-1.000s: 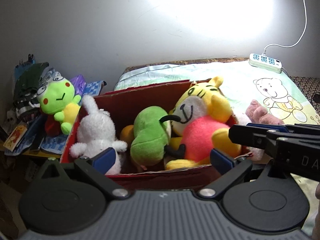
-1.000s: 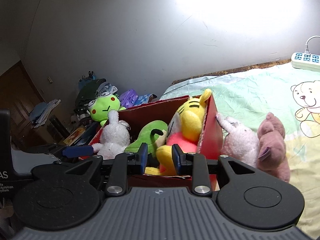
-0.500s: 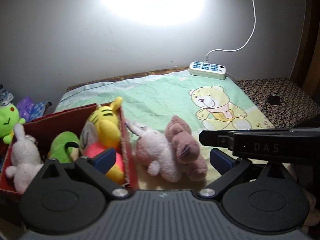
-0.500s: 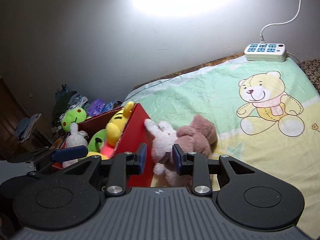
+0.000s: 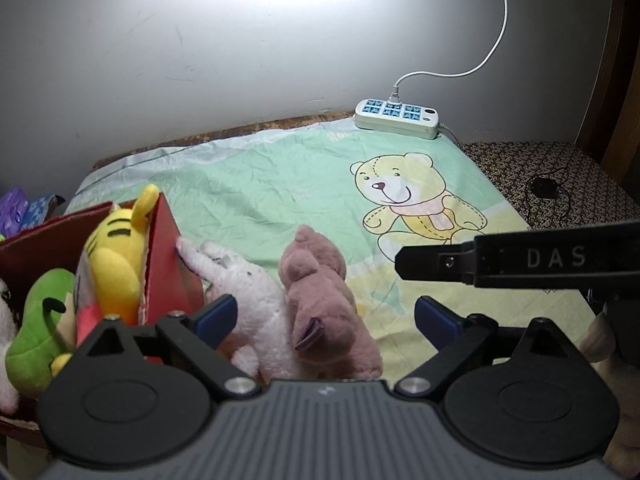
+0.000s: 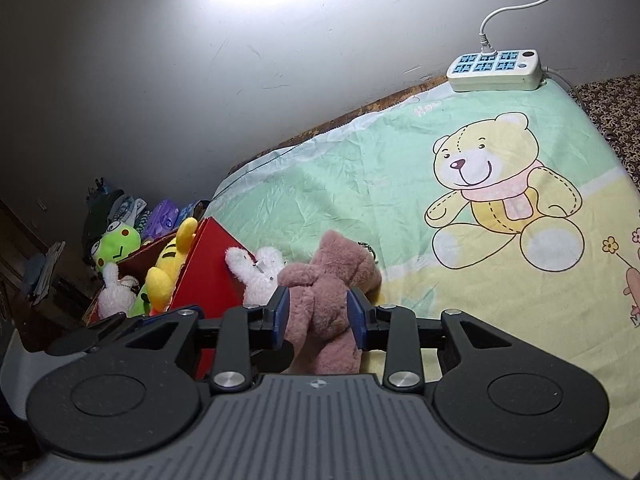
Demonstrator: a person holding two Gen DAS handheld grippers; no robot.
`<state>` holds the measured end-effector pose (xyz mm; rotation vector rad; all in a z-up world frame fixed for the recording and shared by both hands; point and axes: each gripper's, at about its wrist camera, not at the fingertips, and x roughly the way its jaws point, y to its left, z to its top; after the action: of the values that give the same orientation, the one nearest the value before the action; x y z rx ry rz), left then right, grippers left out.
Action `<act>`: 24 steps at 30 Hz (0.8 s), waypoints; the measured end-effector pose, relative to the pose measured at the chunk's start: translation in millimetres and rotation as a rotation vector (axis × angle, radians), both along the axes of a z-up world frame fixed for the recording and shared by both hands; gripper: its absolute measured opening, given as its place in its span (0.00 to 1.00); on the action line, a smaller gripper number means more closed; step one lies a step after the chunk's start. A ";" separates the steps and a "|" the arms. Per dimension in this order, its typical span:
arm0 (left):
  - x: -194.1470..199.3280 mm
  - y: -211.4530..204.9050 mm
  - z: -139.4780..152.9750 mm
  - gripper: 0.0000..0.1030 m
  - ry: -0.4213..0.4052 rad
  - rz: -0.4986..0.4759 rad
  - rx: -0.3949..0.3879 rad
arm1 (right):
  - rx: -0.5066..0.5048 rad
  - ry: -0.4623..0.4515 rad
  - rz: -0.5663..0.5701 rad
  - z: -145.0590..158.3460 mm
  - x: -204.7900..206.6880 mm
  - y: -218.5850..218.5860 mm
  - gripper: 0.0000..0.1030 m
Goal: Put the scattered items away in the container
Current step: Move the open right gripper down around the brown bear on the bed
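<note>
- Right gripper (image 6: 318, 318) sits low over the bedsheet (image 6: 400, 184), fingers pointing forward and slightly down; its blue pads (image 6: 282, 312) stand on either side of the mauve plush toy (image 6: 328, 280), a modest gap between them; whether they press the fur I cannot tell, so the grip stays uncertain
- Mauve plush toy lies right between the right gripper's fingers, head away from the camera; the pale pink bunny plush (image 6: 260, 272) lies just to its left, touching it, one paw up against the red box (image 6: 212, 276)
- Left gripper (image 5: 326, 318) is held level and wide apart, blue pads (image 5: 216, 314) far to each side, nothing between them; it looks down on the same pair, with the pale pink bunny plush (image 5: 248, 292) and mauve plush toy (image 5: 316, 280) just ahead and a little left of centre
- Red box (image 5: 168, 252) sits ahead-left of the left gripper, its near corner beside the left finger; inside it the yellow tiger plush (image 5: 116, 256) leans on the right wall, a green plush (image 5: 36, 324) beside it; a white plush (image 6: 114, 292) shows deeper in from the right wrist view
- Green frog plush (image 6: 116, 246) sits beyond the box, outside it, among clutter
- Far ahead by the wall lies a white power strip (image 6: 494, 66) with its cord running up; a black arm marked DAS (image 5: 520, 258) crosses the left view from the right
</note>
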<state>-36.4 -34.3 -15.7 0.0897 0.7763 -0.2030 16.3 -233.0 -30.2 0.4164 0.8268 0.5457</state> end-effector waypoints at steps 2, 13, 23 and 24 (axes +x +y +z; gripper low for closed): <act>11.0 -0.8 -8.6 0.84 0.025 0.018 0.005 | 0.013 0.021 0.019 -1.4 13.2 2.4 0.40; 33.9 -5.5 -39.2 0.59 0.154 0.009 -0.034 | -0.050 0.068 0.140 -16.1 63.0 47.4 0.42; 45.7 -12.5 -53.9 0.45 0.187 -0.026 -0.013 | -0.112 0.120 0.207 -32.0 74.4 57.4 0.48; 46.5 -13.8 -54.6 0.45 0.188 -0.031 -0.010 | -0.108 0.124 0.210 -33.0 73.8 55.8 0.48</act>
<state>10.1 -48.1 -70.3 0.0736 0.9614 -0.2474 90.1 -177.3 -63.2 0.2674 1.0221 0.6707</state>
